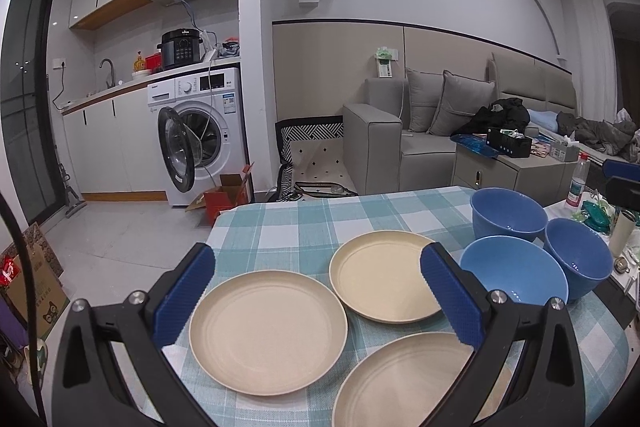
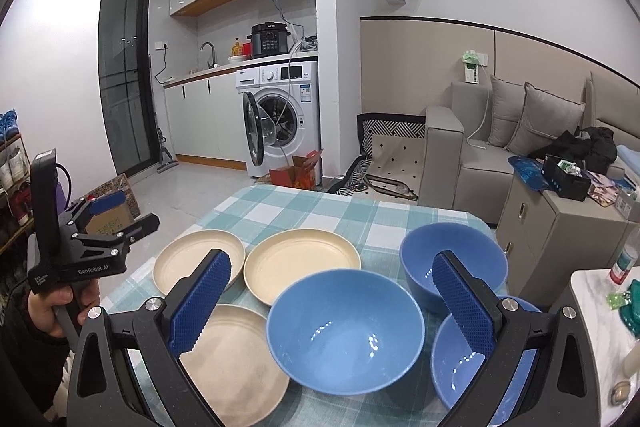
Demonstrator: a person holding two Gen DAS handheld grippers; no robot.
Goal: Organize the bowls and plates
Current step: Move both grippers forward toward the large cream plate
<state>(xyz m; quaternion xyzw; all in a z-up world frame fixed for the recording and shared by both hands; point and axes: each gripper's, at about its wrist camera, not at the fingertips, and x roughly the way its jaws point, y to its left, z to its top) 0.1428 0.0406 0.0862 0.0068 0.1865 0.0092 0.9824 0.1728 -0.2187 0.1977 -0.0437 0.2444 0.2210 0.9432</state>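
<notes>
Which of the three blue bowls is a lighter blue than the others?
The lighter blue bowl, the one nearest the cream plates. The far bowl and the right-hand bowl are a deeper blue.

White lettering reading "GenRobot.AI" stood on the side of the black left hand-held gripper (image 2: 120, 217) in the right wrist view. Smaller white print on its grip was too small to read, and so was the brand on the black electric pressure cooker (image 2: 269, 39).
</notes>
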